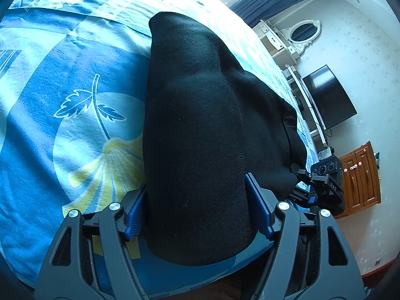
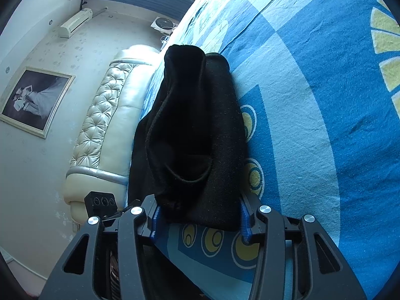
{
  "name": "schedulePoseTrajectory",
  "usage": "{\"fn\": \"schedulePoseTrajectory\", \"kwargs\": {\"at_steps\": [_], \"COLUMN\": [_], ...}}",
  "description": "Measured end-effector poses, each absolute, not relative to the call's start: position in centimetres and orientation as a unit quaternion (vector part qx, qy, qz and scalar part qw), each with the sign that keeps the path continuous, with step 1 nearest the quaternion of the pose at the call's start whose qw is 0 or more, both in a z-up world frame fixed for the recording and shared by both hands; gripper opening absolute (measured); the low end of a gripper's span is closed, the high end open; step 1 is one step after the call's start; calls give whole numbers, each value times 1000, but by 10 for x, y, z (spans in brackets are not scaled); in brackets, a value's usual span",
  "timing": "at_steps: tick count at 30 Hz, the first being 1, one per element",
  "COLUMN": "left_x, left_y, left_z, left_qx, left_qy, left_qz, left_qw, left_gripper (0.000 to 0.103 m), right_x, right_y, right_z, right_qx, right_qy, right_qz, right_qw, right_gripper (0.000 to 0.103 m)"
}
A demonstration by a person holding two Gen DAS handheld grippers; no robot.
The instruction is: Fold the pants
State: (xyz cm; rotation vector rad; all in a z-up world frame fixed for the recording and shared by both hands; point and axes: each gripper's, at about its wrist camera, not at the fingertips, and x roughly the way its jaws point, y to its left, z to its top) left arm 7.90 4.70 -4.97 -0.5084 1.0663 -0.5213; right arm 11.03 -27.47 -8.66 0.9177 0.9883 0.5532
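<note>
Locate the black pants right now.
In both wrist views the black pants lie on the blue patterned bedspread, their near end between the left gripper fingers.

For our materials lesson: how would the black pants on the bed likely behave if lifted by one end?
The black pants would probably sag limply; they drape in soft folds. The knit looks thick, so likely grippy, not slippery.

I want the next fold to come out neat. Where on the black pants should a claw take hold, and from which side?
Probably at the near end of the black pants, one claw per corner, coming in low from the bed's near edge. That hem lies flat across the blue bedsheet and is thin enough to fit between the fingers; the left claw and right claw already straddle it.
</note>
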Motion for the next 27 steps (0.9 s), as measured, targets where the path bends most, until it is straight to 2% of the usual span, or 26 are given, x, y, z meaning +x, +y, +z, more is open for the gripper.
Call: {"fn": "schedulePoseTrajectory", "kwargs": {"at_steps": [5,16,23,27], "left_x": [77,74,70,63], "left_y": [42,35,31,27], "left_z": [-47,-47,-40,-33], "left_qx": [-209,-184,-168,-151], "left_qy": [486,481,502,506], "left_qz": [-234,-221,-181,-155], "left_qw": [815,828,829,835], "left_gripper": [84,92,94,94], "right_x": [110,109,101,88], "right_y": [-277,-288,-282,-279], "right_z": [-89,-92,-76,-70], "right_qx": [426,451,398,355], "right_qy": [445,431,462,476], "right_qz": [260,284,274,265], "right_qw": [744,728,744,760], "right_gripper": [51,58,75,77]}}
